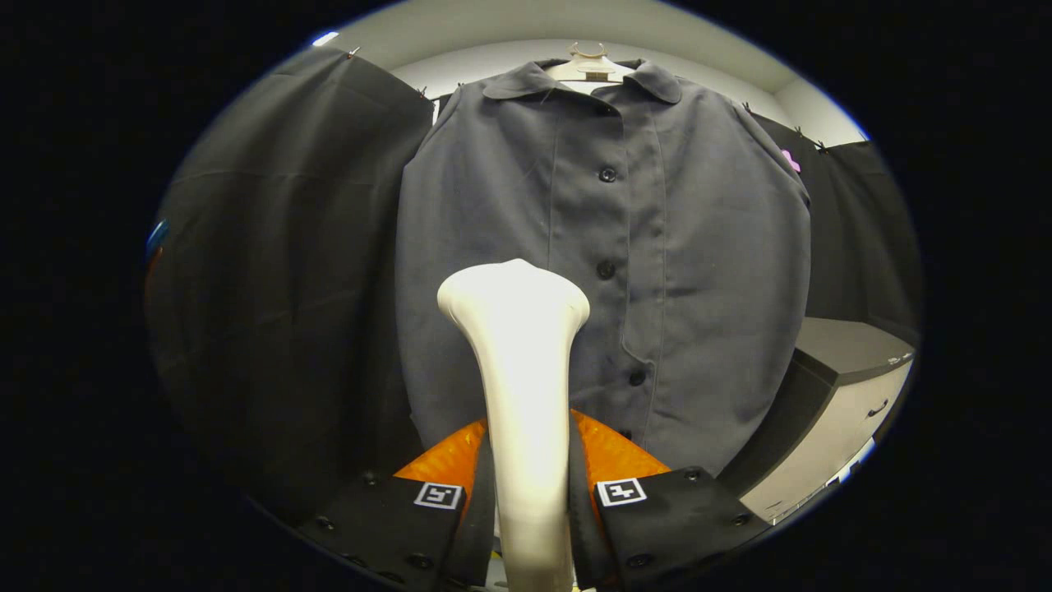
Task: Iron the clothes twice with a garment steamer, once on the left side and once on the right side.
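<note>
Black cloth walls close in the booth around a dark grey button-front shirt [608, 247] hanging on a pale hanger [588, 64], with a grey-topped cabinet [846, 370] off to its right. Your gripper [530, 485] has both fingers pressed on the handle of the smooth white, flared-head garment steamer [518, 329], so keep that hold firm, bring the head flat toward the cloth and draw it along one panel in a slow, even pass. From the jaws the steamer rises straight up between them, its head low against the shirt's left panel beside the button row, though you cannot tell whether it touches the fabric.
</note>
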A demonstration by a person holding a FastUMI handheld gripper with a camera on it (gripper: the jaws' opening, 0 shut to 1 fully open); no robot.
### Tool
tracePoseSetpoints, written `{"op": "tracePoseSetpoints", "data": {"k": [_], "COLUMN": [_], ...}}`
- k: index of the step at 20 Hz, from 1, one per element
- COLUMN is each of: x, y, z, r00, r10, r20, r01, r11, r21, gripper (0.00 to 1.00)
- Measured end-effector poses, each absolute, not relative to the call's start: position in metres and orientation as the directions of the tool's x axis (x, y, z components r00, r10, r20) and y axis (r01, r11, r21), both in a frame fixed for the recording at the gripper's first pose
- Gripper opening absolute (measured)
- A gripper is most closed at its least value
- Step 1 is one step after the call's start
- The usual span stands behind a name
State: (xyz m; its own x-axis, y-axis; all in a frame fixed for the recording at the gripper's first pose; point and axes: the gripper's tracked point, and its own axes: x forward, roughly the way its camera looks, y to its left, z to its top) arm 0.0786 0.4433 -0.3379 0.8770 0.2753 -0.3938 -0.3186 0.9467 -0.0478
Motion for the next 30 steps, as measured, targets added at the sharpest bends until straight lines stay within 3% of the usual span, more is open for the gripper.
{"op": "tracePoseSetpoints", "data": {"k": [12,21,30], "x": [0.071,0.063,0.048], "y": [0.446,0.414,0.323], "z": [-0.348,-0.245,-0.159], "r00": [0.853,0.901,0.932], "r10": [0.296,0.359,0.339], "r20": [-0.431,-0.245,-0.128], "r01": [-0.333,-0.364,-0.333], "r11": [0.943,0.931,0.941], "r21": [-0.011,0.026,0.066], "gripper": [0.46,0.46,0.45]}}
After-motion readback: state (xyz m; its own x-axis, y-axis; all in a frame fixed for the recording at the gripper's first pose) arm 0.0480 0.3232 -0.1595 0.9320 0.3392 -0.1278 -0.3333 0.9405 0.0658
